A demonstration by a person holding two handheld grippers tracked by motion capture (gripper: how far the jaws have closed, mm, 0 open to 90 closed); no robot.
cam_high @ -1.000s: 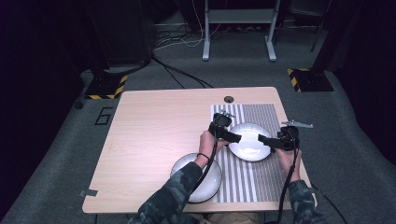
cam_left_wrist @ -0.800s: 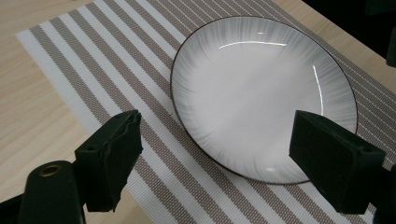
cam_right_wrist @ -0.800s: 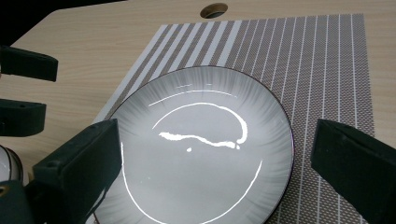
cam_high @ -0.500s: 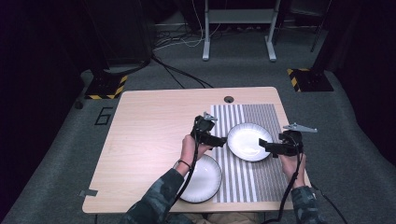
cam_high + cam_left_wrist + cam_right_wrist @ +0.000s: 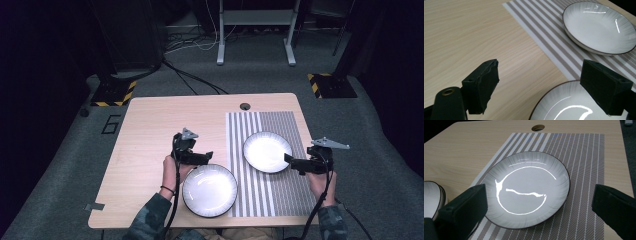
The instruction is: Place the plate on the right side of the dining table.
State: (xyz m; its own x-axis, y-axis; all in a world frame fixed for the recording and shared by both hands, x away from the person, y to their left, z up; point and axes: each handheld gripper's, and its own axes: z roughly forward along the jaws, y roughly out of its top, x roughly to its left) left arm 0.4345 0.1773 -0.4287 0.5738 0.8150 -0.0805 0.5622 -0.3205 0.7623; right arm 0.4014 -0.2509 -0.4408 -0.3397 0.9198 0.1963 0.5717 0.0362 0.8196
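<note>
High view: two plates [image 5: 209, 190] [image 5: 267, 152], both empty.

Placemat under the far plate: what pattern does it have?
Grey and white stripes on the placemat, clearest in the right gripper view.

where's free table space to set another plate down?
Free: the whole bare wood left half of the table, and the strip between the striped mat and the far edge. Crowded: near right, where the near plate overlaps the mat's edge, the far plate sits on it, and the left gripper and right gripper flank them.
</note>
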